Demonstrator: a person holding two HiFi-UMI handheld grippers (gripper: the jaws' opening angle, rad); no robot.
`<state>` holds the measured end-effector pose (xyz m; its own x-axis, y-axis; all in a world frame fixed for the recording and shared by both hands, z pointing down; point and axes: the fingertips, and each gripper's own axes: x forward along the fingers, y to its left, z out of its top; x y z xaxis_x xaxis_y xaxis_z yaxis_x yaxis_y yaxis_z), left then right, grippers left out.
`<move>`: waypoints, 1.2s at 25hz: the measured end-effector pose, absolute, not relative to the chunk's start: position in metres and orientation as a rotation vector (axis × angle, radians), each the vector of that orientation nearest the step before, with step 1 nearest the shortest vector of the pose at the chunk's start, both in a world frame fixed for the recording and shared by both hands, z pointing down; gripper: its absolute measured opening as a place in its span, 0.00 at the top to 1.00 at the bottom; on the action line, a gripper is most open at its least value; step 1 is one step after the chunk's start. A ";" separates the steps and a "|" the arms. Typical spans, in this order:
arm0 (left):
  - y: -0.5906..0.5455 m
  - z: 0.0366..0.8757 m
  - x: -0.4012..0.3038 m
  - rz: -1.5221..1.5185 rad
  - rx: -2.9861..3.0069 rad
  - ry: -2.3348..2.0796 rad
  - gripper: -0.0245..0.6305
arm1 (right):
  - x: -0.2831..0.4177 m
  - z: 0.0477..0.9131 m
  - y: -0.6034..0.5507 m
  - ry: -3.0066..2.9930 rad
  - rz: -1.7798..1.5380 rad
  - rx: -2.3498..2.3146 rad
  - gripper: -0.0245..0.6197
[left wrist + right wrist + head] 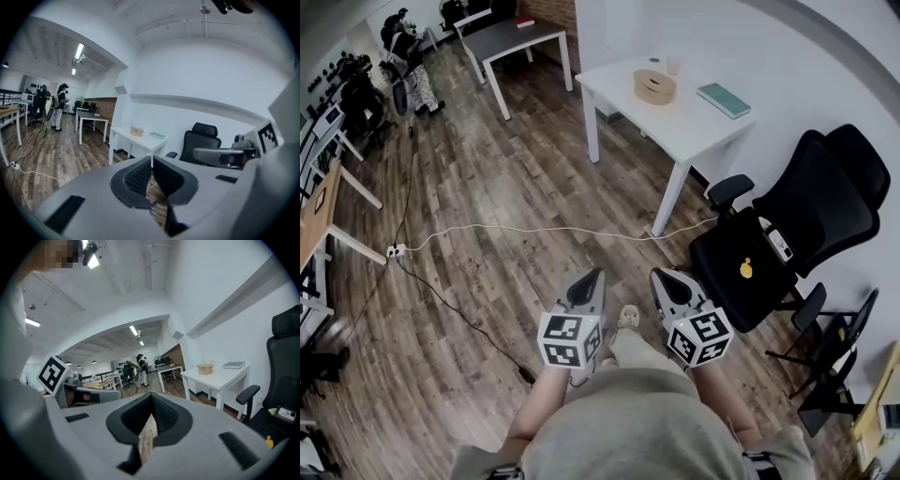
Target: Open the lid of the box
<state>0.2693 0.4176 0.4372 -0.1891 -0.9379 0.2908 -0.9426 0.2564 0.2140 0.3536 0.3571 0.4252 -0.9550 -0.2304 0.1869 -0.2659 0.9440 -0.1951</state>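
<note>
Wood planks of the floor (pixel 487 187) run under me, and I hold both grippers out low in front of my body, side by side and apart. My left gripper (pixel 597 273) has its jaws closed, pads together with nothing between them. My right gripper (pixel 657 275) is the same, jaws pressed together and empty. My shoe (pixel 628 316) shows between the two. Both grippers point toward the white bench (pixel 694 127) ahead and are well apart from it.

The box (pixel 654 86), round and of pale wood, sits on the bench toward its far end with its lid on. Just beyond it stands a small cup (pixel 673 66). A green book (pixel 723 100) lies flat to the right of the box, near the wall-side edge.

A black chair (pixel 811 192) stands at the bench's near right, with a small yellow thing (pixel 746 269) on its seat. A white cable (pixel 534 229) lies across the floor between me and the bench. Far off at the left, people (pixel 403 56) stand near a dark table (pixel 511 37).
</note>
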 end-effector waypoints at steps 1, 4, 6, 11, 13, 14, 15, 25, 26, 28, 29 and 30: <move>0.415 0.439 0.267 0.019 1.716 -2.176 0.94 | 0.351 0.426 0.354 -2.937 0.334 0.377 0.97; 0.404 0.442 0.255 0.025 1.702 -2.184 0.94 | 0.338 0.430 0.341 -2.942 0.350 0.369 0.97; 0.393 0.444 0.244 0.027 1.692 -2.189 0.94 | 0.325 0.431 0.328 -2.943 0.351 0.356 0.97; 0.360 0.445 0.204 0.016 1.671 -2.207 0.94 | 0.285 0.427 0.292 -2.953 0.316 0.336 0.97; 0.345 0.443 0.191 0.016 1.670 -2.212 0.94 | 0.271 0.423 0.274 -2.958 0.306 0.336 0.97; 0.337 0.441 0.183 0.016 1.669 -2.217 0.94 | 0.264 0.422 0.265 -2.960 0.302 0.335 0.97; 0.328 0.440 0.176 0.016 1.666 -2.222 0.94 | 0.257 0.420 0.256 -2.960 0.299 0.331 0.97; 0.244 0.432 0.111 -0.003 1.635 -2.248 0.94 | 0.195 0.411 0.170 -2.959 0.254 0.297 0.97; 0.235 0.431 0.106 -0.005 1.634 -2.251 0.94 | 0.190 0.411 0.160 -2.959 0.250 0.297 0.97; 0.216 0.429 0.097 -0.007 1.635 -2.255 0.94 | 0.181 0.410 0.141 -2.961 0.247 0.298 0.97; 0.207 0.429 0.093 -0.009 1.635 -2.256 0.94 | 0.177 0.409 0.132 -2.963 0.246 0.298 0.97; 0.199 0.429 0.089 -0.011 1.633 -2.257 0.94 | 0.173 0.409 0.123 -2.965 0.245 0.296 0.97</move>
<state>0.0891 0.1986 0.4289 -0.2718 -0.9215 0.2775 -0.9187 0.3342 0.2102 0.1728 0.1234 0.4092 -0.9689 -0.1832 0.1665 -0.2080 0.9671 -0.1464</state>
